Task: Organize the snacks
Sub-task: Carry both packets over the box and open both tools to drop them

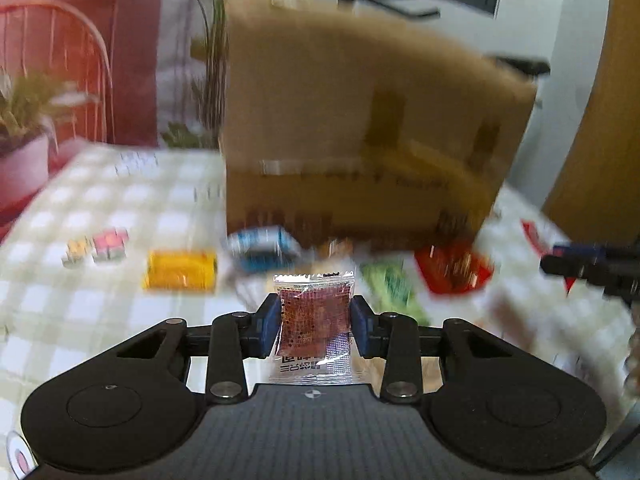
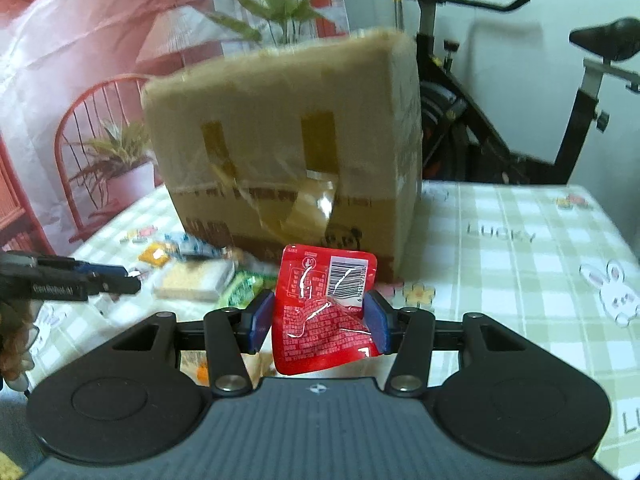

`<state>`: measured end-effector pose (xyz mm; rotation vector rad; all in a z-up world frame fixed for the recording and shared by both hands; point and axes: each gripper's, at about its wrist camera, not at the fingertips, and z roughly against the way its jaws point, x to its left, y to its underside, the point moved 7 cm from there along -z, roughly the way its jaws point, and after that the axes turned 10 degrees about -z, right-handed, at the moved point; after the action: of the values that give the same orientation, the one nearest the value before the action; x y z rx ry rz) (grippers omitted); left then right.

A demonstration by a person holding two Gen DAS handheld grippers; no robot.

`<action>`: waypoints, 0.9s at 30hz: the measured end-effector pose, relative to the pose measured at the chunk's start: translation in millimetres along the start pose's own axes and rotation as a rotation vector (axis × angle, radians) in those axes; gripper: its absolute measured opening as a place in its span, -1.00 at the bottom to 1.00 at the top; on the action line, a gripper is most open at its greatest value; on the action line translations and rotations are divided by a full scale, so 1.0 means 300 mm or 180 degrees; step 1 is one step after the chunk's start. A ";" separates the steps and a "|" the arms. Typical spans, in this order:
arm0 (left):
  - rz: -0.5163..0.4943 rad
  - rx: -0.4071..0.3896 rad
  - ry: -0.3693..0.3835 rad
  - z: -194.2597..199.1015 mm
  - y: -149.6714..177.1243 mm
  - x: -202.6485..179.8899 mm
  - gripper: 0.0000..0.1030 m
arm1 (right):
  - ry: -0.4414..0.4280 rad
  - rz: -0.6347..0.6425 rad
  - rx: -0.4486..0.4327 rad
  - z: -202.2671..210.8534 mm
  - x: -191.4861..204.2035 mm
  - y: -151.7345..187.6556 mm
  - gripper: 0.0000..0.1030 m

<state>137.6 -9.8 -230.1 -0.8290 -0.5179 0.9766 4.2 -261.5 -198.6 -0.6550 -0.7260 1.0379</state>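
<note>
Two packets up off the desk [image 2: 520, 240]: left tongs [image 1: 316, 316] pinched on a clear sachet [image 1: 314, 320], right tongs [image 2: 318, 322] pinched on a red pouch [image 2: 324, 308]. Box [image 2: 280, 140] dead ahead of both, right nearer, probably.
</note>
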 end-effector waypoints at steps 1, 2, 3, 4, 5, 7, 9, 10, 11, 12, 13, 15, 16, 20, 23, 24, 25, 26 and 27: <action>-0.0027 -0.0076 -0.0013 0.018 -0.028 -0.002 -0.23 | -0.0026 0.0002 -0.0048 0.010 0.009 -0.014 0.00; -0.0068 -0.0153 -0.0025 0.035 -0.057 -0.006 -0.23 | -0.0062 0.0002 -0.0089 0.022 0.017 -0.028 0.00; -0.0127 -0.0258 -0.0041 0.057 -0.094 -0.012 -0.23 | -0.0096 0.0005 -0.0135 0.033 0.027 -0.044 0.00; -0.0161 -0.0343 -0.0053 0.075 -0.126 -0.013 -0.23 | -0.0123 0.0015 -0.0188 0.045 0.038 -0.064 0.00; -0.0182 -0.0438 -0.0059 0.095 -0.163 -0.014 -0.23 | -0.0153 0.0031 -0.0256 0.060 0.051 -0.092 0.00; -0.0212 -0.0610 -0.0065 0.121 -0.236 -0.014 -0.23 | -0.0203 0.0070 -0.0394 0.085 0.072 -0.153 0.00; -0.0254 -0.0764 -0.0067 0.139 -0.316 -0.016 -0.23 | -0.0234 0.0146 -0.0532 0.104 0.097 -0.226 0.00; -0.0281 -0.0823 -0.0061 0.138 -0.354 -0.019 -0.23 | -0.0244 0.0195 -0.0580 0.106 0.111 -0.260 0.00; -0.0311 -0.0882 -0.0059 0.138 -0.398 -0.017 -0.23 | -0.0257 0.0263 -0.0628 0.103 0.129 -0.306 0.00; -0.0334 -0.0931 -0.0069 0.132 -0.440 -0.020 -0.23 | -0.0261 0.0323 -0.0660 0.098 0.145 -0.340 0.00; -0.0350 -0.0978 -0.0074 0.127 -0.480 -0.018 -0.23 | -0.0263 0.0396 -0.0704 0.087 0.165 -0.384 0.00; -0.0368 -0.1053 -0.0078 0.104 -0.554 -0.011 -0.23 | -0.0270 0.0538 -0.0782 0.057 0.193 -0.464 0.00; -0.0367 -0.1077 -0.0087 0.091 -0.589 -0.006 -0.22 | -0.0253 0.0612 -0.0817 0.035 0.208 -0.505 0.00; -0.0277 -0.0948 -0.0074 -0.020 -0.697 0.021 -0.22 | -0.0217 0.0736 -0.0690 -0.093 0.227 -0.605 0.01; -0.0381 -0.0805 -0.0108 -0.092 -0.734 0.018 -0.14 | -0.0137 0.0708 -0.0548 -0.196 0.220 -0.628 0.04; -0.0426 -0.0753 -0.0106 -0.107 -0.734 0.018 -0.01 | -0.0116 0.0686 -0.0503 -0.222 0.219 -0.627 0.07; -0.0457 -0.0724 -0.0119 -0.119 -0.736 0.016 0.12 | -0.0102 0.0654 -0.0455 -0.243 0.214 -0.623 0.07; -0.0485 -0.0701 -0.0158 -0.126 -0.734 0.012 0.19 | -0.0082 0.0623 -0.0421 -0.257 0.209 -0.619 0.14; -0.0493 -0.0692 -0.0200 -0.126 -0.731 0.020 0.32 | -0.0052 0.0597 -0.0407 -0.262 0.201 -0.615 0.26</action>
<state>279.6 -85.0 -76.1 -0.9394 -0.7410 0.8146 181.9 -284.4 -90.1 -0.8380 -0.7601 1.1763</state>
